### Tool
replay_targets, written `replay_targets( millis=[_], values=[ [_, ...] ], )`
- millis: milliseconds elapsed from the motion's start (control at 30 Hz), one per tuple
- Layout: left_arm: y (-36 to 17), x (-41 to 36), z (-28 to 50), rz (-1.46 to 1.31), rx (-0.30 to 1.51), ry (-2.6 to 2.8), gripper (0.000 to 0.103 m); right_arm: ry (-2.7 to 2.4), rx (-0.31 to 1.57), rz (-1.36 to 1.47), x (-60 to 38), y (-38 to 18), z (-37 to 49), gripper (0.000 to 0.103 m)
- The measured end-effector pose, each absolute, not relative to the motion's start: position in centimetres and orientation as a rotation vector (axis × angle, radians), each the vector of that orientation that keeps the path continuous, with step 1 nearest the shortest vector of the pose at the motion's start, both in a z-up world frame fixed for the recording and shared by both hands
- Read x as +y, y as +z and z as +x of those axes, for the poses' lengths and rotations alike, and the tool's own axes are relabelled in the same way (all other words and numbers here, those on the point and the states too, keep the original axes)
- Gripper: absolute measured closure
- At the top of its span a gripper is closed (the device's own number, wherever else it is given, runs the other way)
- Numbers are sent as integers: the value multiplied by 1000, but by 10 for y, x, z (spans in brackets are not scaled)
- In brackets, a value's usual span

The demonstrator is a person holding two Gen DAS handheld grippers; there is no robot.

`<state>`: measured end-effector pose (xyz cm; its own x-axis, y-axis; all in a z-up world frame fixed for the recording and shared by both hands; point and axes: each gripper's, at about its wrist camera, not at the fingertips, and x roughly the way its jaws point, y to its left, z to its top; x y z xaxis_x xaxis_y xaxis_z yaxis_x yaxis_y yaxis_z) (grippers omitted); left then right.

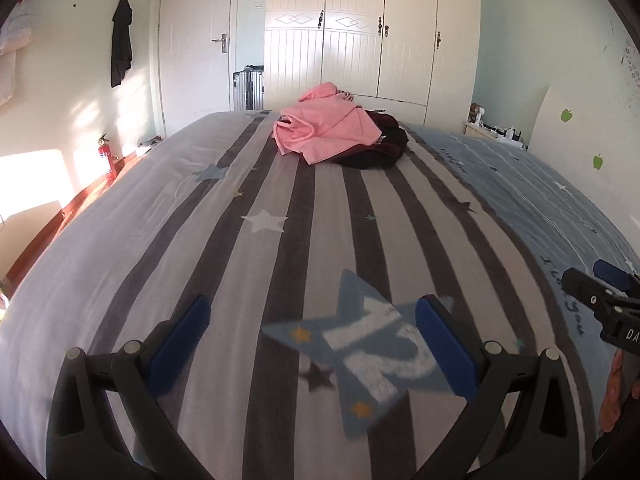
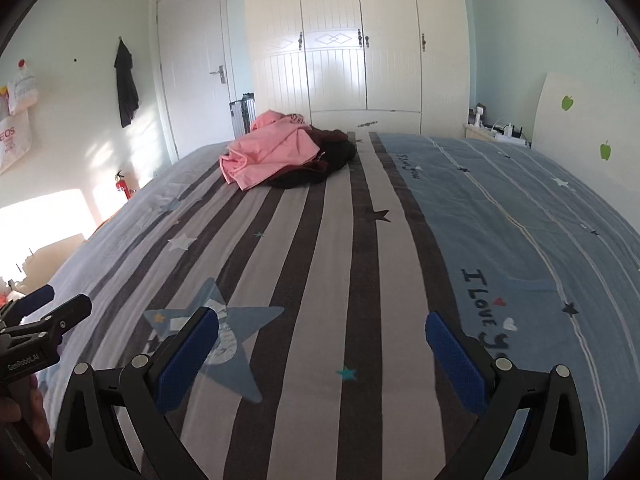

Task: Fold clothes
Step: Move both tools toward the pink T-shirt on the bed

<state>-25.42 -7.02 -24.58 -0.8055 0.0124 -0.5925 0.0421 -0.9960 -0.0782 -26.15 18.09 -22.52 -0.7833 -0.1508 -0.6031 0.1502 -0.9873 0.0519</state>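
Left wrist view: my left claw [image 1: 312, 344] is spread wide over the striped bedspread [image 1: 168, 216], blue pads well apart, nothing between them. Directly beneath and between the pads lies a large blue printed star [image 1: 360, 344], part of the cover. The pile of clothes [image 1: 340, 132] sits well ahead of this claw, slightly right of its centreline, near the far end of the bed; a pink garment [image 1: 324, 124] lies on top, and a dark maroon garment [image 1: 380, 148] shows under its right edge. My right claw [image 1: 600, 288] enters at the right edge, level with my pads; from here I cannot tell how far it is spread. Beyond the pile stands a white wardrobe [image 1: 360, 32]. Right wrist view: my right claw [image 2: 320, 344] is likewise spread wide and empty, hovering over the grey and dark stripes. The pile of clothes [image 2: 280, 152] lies well ahead and to the left of this claw's centreline, pink garment [image 2: 264, 148] uppermost, dark maroon garment [image 2: 324, 160] to its right. The blue printed star [image 2: 236, 344] lies under the left pad. My left claw [image 2: 48, 304] appears at the left edge, pads apart.
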Motion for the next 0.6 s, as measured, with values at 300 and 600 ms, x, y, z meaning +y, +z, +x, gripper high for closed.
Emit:
replay_targets(
  millis=[300,600],
  values=[
    [-335,-103,-481,1254,430,-2909,14,-2787,-2,1045,147,-316,-451,1],
    [-318,-108,-637,1162,206,-2867,26,-2837,-94,1155,165,-311,-516,1]
  ],
)
